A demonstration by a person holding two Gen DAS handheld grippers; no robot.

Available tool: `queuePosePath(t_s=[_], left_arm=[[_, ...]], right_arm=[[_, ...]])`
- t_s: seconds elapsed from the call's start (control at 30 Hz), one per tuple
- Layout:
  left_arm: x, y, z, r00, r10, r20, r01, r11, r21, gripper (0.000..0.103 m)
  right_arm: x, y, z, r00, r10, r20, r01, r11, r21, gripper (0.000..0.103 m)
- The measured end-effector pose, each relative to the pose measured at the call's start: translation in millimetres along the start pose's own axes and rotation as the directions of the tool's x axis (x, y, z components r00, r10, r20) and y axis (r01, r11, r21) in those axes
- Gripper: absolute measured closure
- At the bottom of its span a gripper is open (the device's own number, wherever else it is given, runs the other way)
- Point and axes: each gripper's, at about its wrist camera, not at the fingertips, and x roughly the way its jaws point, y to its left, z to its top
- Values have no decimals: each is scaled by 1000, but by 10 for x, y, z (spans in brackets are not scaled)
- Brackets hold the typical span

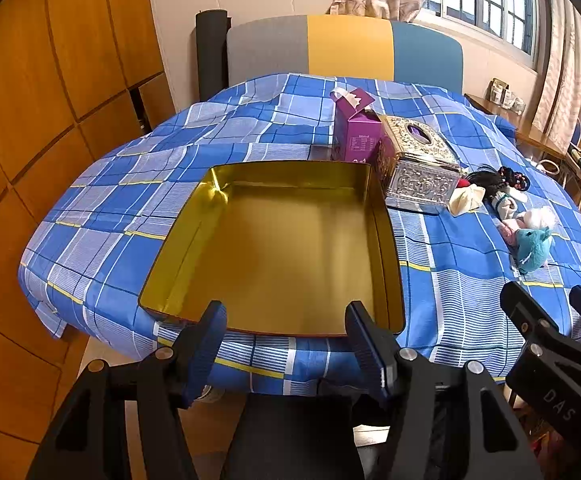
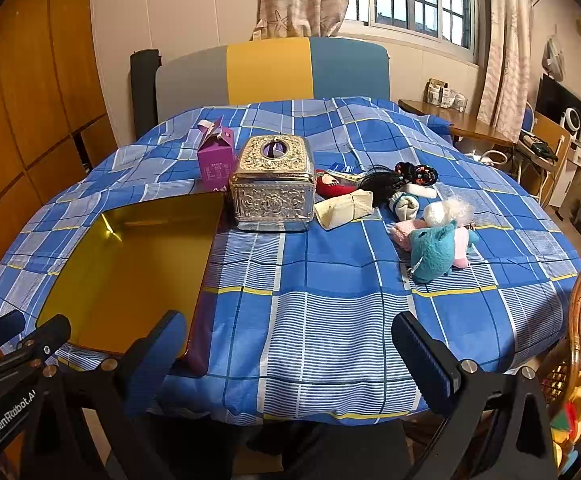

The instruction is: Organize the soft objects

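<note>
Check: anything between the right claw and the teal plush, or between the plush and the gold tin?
Nothing visible blocks the open right claw from the teal plush: only bare cloth. Toward the gold tin, the silver tissue box sits off the direct line.

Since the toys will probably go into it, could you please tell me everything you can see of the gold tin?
The gold tin is a wide, shallow rectangular tray of shiny yellow metal with rounded corners, low upright walls and no lid on it. It holds nothing. It lies flat on the blue checked cloth, at the table's near left. Its far right corner sits close to the ornate silver box; contact is unclear. Neither gripper touches it.
</note>
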Motion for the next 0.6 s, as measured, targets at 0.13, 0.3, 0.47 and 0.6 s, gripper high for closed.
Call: queuePosePath(t_s=[0.13,0.3,0.47,0.6], left_arm=[[6,-8,3,1000,2,2,-2,1000,1,40],[14,-12,-5,1000,2,-2,-2,1000,2,40],[19,-7,-2,1000,4,-2,-4,1000,0,40],[22,0,0,1000,2,-2,-2,1000,2,40]], right_arm=[[-3,7,-1,1000,-1,2,1,1000,-2,0],[-2,11,-1,1000,-1,0,1,1000,-2,0],[-2,12,4,1000,0,2,0,1000,-3,0],[-1,20,-1,1000,0,2,0,1000,-6,0]])
